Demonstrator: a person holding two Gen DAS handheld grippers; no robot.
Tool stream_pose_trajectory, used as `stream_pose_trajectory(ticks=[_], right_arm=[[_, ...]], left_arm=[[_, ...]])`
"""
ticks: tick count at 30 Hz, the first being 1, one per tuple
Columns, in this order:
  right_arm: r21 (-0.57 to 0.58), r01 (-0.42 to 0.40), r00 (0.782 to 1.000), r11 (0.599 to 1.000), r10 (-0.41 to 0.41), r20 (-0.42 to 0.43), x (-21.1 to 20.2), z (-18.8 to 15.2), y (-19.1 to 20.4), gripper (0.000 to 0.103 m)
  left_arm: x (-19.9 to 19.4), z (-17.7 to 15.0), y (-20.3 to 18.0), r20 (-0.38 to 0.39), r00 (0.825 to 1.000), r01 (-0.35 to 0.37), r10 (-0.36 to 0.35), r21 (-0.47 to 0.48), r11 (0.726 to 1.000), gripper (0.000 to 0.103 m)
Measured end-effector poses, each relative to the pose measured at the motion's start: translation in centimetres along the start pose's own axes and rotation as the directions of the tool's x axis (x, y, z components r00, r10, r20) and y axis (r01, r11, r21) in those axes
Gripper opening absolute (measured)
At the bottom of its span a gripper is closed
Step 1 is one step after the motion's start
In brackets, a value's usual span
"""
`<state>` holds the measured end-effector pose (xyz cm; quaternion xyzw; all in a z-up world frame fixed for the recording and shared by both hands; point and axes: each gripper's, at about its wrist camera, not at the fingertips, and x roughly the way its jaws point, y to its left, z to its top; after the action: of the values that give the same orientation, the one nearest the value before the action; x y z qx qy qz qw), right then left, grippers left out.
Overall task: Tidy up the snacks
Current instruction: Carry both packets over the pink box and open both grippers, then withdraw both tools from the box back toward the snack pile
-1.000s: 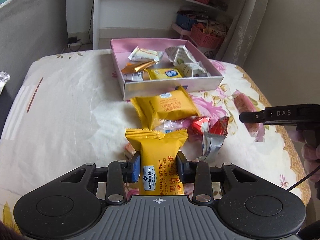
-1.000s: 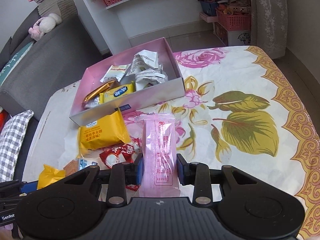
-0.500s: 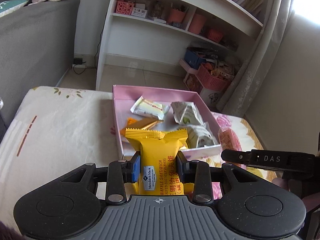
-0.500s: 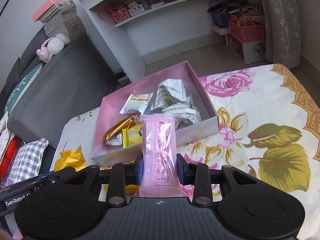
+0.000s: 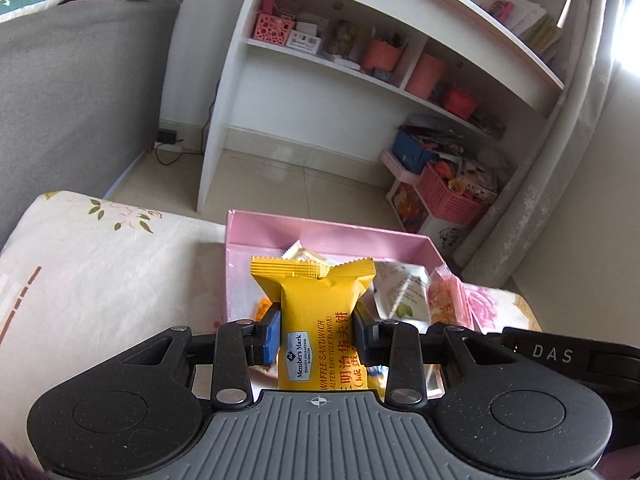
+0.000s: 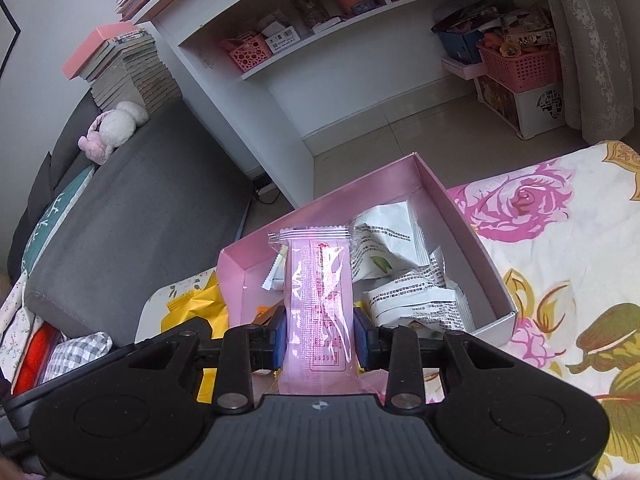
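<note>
**Left wrist view: two snacks held over the box**

Left gripper (image 5: 316, 338) squeezes a shiny yellow waffle sandwich packet (image 5: 316, 320) above the open pink cardboard box (image 5: 332, 232). Right gripper (image 6: 319, 338) squeezes a long clear pink snack packet (image 6: 318, 300) over that box's white crinkly packets (image 6: 416, 306).

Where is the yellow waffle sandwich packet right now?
In the left wrist view the yellow waffle sandwich packet is clamped upright in the left tool, above the near left part of the pink box.
</note>
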<state>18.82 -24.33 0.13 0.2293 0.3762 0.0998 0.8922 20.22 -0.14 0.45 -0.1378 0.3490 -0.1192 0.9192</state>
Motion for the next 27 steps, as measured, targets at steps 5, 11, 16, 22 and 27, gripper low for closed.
stream_pose_trajectory(ticks=[5, 11, 16, 22, 27], right_arm=[[0.028, -0.010, 1.000, 1.000, 0.010, 0.005, 0.8, -0.2, -0.5, 0.025], [0.014, -0.004, 1.000, 1.000, 0.004, 0.022, 0.7, -0.4, -0.4, 0.031], [0.037, -0.001, 0.999, 0.999, 0.000, 0.034, 0.0, -0.3, -0.9, 0.062], [0.020, 0.064, 0.997, 0.998, -0.065, 0.029, -1.1, -0.6, -0.7, 0.076], [-0.035, 0.116, 0.993, 0.993, -0.116, 0.028, -2.3, -1.0, 0.0, 0.083]], left_arm=[[0.9, -0.1, 0.1, 0.048, 0.999, -0.026, 0.026, 0.011, 1.000, 0.033], [1.7, -0.6, -0.6, 0.061, 0.995, -0.077, 0.073, 0.065, 0.995, 0.038], [1.0, -0.9, -0.7, 0.068, 0.995, -0.076, 0.069, 0.099, 0.992, 0.081], [0.1, -1.5, -1.5, 0.042, 0.996, -0.087, 0.082, 0.152, 0.985, 0.091], [-1.1, -2.1, -1.5, 0.018, 0.996, -0.083, 0.082, 0.163, 0.983, 0.093]])
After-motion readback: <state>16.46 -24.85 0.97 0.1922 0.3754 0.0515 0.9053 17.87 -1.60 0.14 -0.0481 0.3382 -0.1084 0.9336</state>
